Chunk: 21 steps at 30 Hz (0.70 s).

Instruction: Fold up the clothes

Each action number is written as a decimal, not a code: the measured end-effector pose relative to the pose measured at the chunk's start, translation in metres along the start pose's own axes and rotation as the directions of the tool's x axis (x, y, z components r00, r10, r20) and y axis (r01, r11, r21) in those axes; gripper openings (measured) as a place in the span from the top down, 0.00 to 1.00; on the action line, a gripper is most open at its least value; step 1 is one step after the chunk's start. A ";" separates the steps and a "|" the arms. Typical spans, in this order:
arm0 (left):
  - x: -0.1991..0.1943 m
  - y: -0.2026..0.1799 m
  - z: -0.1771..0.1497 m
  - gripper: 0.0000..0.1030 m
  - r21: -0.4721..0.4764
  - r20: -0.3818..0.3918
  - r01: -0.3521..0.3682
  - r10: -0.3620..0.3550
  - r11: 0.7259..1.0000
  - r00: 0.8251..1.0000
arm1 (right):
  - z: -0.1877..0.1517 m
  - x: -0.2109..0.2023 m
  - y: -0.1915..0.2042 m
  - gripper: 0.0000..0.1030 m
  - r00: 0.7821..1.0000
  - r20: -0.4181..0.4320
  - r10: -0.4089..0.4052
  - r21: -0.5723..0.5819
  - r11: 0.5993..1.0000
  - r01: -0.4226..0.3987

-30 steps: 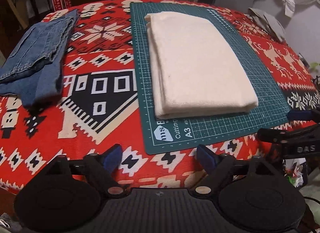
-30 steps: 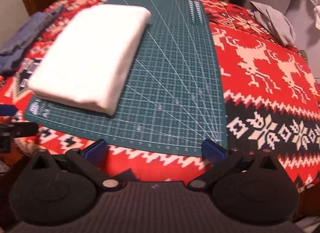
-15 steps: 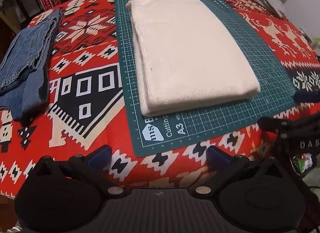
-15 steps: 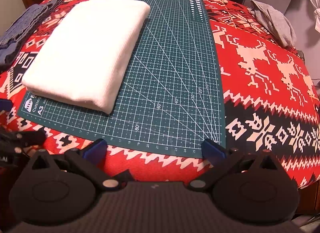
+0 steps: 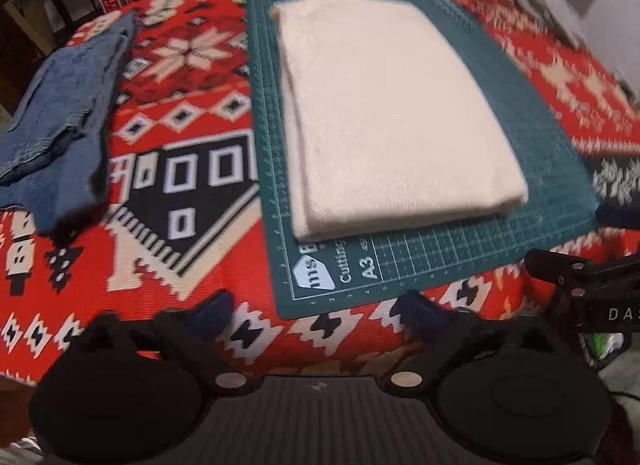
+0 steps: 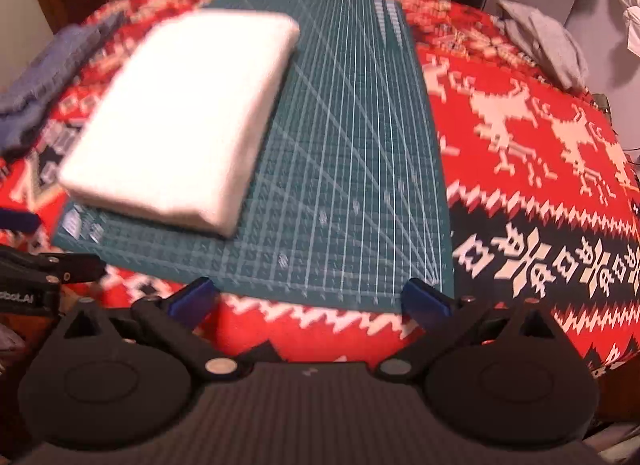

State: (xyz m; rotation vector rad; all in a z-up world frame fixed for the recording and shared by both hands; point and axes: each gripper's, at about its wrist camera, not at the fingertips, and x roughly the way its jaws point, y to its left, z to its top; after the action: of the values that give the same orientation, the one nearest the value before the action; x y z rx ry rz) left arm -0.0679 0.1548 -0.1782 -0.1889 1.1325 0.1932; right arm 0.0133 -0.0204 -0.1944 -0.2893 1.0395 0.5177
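Lying folded on the left portion of the green cutting mat, the cream cloth forms a thick rectangle, its long axis running away from the cameras toward the far desk edge; stacked layer edges show along its left side, a rounded fold along the near end. Mat sits on the red patterned cloth covering the desk. Left claw hangs just off the near desk edge, jaws spread wide, holding nothing; the cloth lies straight ahead and slightly right of it. Right claw likewise wide open and empty, facing bare mat, with the cloth ahead and to its left. Judgement: left claw is the nearer to the cloth's near end. Folded denim lies well apart at far left; a grey garment sits at the far right. Both views are motion-blurred.
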 end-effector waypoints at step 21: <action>0.008 0.056 0.065 0.92 -0.139 0.167 0.296 -0.273 0.945 0.947 | 0.068 -0.001 0.005 0.72 0.982 0.117 0.145 0.102 0.982 -0.158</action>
State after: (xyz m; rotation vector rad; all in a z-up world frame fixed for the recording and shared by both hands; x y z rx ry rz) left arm -0.0216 0.2258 -0.1611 -0.4740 0.9307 0.0397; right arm 0.0608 0.0152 -0.1602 -0.0822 0.9844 0.6039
